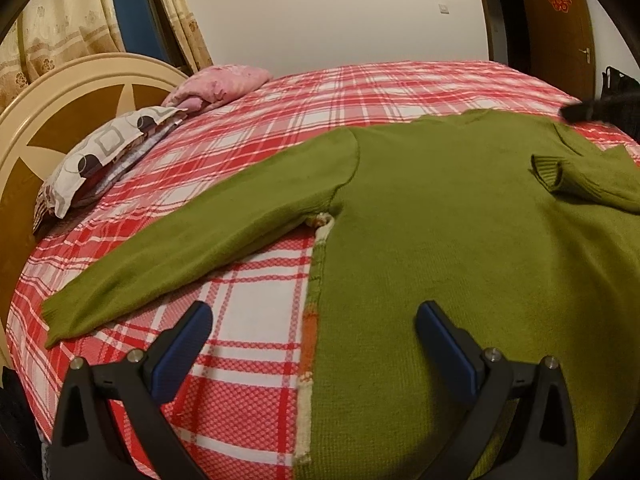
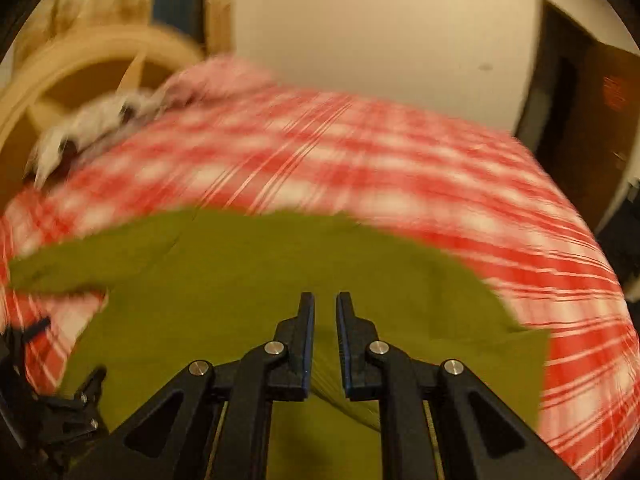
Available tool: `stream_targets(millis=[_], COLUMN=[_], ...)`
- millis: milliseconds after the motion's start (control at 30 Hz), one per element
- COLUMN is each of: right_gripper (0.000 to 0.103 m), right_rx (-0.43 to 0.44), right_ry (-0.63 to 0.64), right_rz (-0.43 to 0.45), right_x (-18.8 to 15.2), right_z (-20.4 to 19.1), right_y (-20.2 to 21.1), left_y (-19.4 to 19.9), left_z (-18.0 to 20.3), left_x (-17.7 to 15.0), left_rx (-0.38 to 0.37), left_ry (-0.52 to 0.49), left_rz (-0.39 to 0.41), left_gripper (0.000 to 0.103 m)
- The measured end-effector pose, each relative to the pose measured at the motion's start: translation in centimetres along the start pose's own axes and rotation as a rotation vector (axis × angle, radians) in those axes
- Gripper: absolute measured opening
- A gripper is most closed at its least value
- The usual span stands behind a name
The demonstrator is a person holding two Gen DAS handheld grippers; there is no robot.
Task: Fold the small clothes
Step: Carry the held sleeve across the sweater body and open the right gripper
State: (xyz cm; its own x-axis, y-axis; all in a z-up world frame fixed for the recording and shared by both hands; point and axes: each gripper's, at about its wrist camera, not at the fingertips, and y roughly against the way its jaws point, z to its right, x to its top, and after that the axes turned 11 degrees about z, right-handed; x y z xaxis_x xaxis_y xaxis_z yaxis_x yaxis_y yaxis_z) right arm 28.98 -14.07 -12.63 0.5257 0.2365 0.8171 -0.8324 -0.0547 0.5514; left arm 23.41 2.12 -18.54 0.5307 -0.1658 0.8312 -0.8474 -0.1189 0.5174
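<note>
A green knit sweater [image 1: 440,240] lies flat on the bed, its left sleeve [image 1: 180,256] stretched out to the side. Its right sleeve is folded over the chest, cuff [image 1: 548,168] up. My left gripper [image 1: 316,312] hovers open over the sweater's left side edge, blue pads [image 1: 188,356] wide apart and bare. The right wrist view is blurred by motion. There my right gripper [image 2: 325,300] stands nearly closed over the sweater [image 2: 240,280], and a ridge of green fabric [image 2: 344,400] runs up between its pads. The left gripper [image 2: 60,400] shows at that view's lower left.
The bed has a red and white plaid cover [image 1: 360,92]. At its head are a patterned pillow [image 1: 100,152], a pink bundle [image 1: 224,84] and a cream headboard [image 1: 60,96]. Something dark and blurred [image 1: 592,110] is at the sweater's far right. A brown door [image 1: 560,20] stands behind.
</note>
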Motion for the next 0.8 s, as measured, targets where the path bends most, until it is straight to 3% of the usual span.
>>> stream_targets(millis=[167,200,300,500,800], right_gripper=[0.012,0.018,0.071,0.072,0.072], right_rx=[-0.039,-0.039,-0.086,-0.098,-0.116], right_ry=[0.072,0.062,0.065,0.037,-0.002], right_rz=[-0.031,-0.034,-0.041,-0.022,-0.032], right_x=[-2.0,-2.2,-2.2,-2.8,-4.7], right_z=[-3.1,-3.0,-2.5,-0.6,3.0], right_y=[-1.1,-1.0,-0.8,1.0,2.0], left_y=[-0.1,-0.1,-0.1,0.8,-0.1], left_z=[0.0,-0.1,0.0,0.8,5.6], left_x=[0.0,0.0,0.0,1.7,6.6], left_rx=[-0.003,-0.003,0.002,-0.006,-0.117], left_ry=[0.003,0.001,-0.008,-0.049,-0.077], left_rz=[0.000,0.000,-0.001,0.019,0.039], left_gripper=[0.103,0.103,0.103,0.103,0.103])
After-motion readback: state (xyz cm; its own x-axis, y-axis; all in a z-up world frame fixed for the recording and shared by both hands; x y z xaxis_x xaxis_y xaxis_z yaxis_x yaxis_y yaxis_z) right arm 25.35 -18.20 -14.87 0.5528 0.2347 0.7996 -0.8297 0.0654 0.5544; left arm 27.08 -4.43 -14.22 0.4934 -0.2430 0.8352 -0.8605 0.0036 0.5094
